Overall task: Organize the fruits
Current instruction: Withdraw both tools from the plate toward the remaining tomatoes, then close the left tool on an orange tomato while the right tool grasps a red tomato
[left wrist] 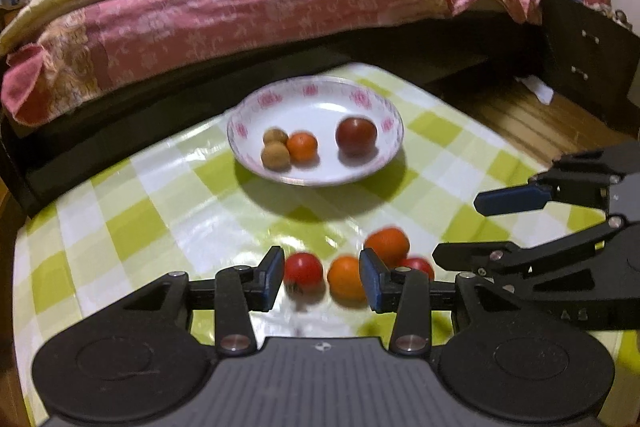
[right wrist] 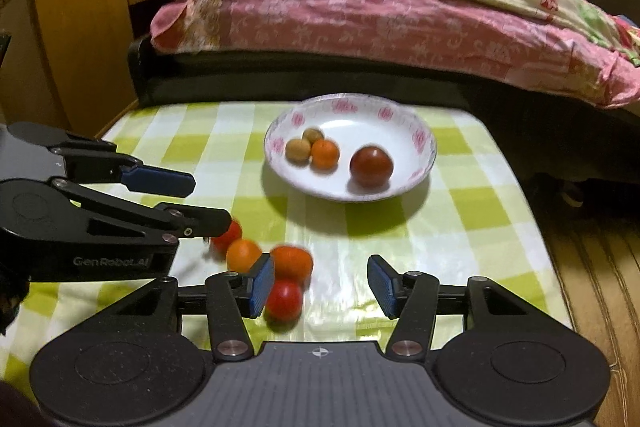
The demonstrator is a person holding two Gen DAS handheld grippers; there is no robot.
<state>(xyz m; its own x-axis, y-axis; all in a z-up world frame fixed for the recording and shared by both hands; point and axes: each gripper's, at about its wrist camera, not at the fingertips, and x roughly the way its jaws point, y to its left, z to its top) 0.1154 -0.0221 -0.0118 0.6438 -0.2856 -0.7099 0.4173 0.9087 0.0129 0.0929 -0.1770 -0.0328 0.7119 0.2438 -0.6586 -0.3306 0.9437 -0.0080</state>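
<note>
Left wrist view shows our left gripper [left wrist: 322, 277] low over the checked table [left wrist: 140, 227], jaws apart, with a red tomato [left wrist: 303, 271] and an orange [left wrist: 346, 281] between the pads; neither pad presses on them. Behind sit a bigger orange [left wrist: 388, 245] and a second tomato [left wrist: 418, 265], mostly hidden by the right pad. Four fruits already lie in the plate [left wrist: 316, 87] further back: two brown ones, a small orange and a dark tomato.

Our right gripper [right wrist: 322, 285] is also released, empty, with the second tomato [right wrist: 284, 301] just beside its left pad.

We judge the step to be picking loose fruit for the plate, about half done. Next we must settle on one fruit: two fit between the left jaws, so a squeeze could push one away. Shifting to centre a single fruit seems wise.

Motion blur softens the fruit, so we cannot tell whether they touch each other.
</note>
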